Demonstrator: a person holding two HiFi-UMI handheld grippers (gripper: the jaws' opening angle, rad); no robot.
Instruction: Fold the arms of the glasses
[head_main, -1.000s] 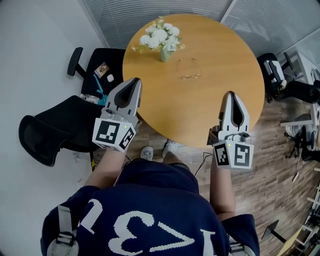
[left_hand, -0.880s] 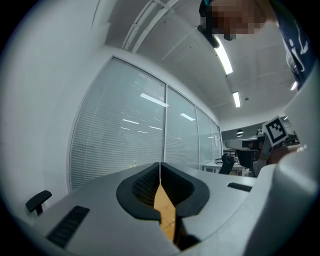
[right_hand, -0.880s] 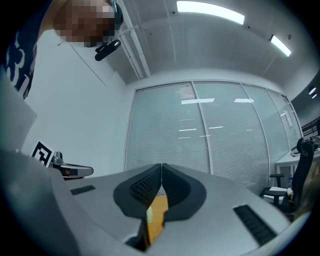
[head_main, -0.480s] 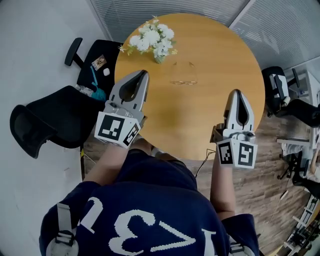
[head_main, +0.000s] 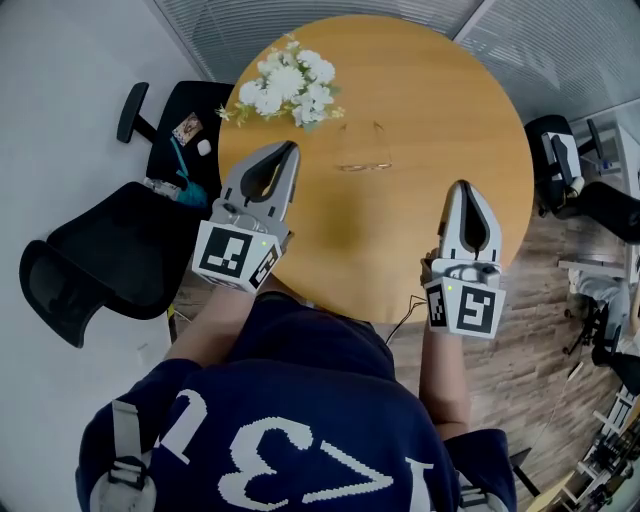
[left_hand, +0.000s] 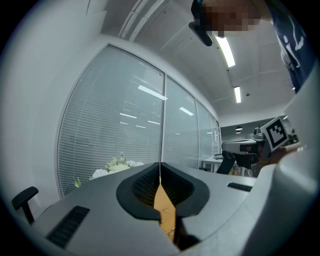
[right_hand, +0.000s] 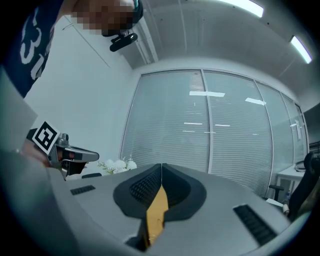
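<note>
Where glasses (head_main: 364, 160) lie on table (head_main: 460, 90), thin frame faint, arms indistinct

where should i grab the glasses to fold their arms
Probably the frame front near one hinge, from your near side. The glasses lie on the table with thin arms open, pointing away from you, so the front faces you. The left gripper and right gripper are both shut; open one first.
</note>
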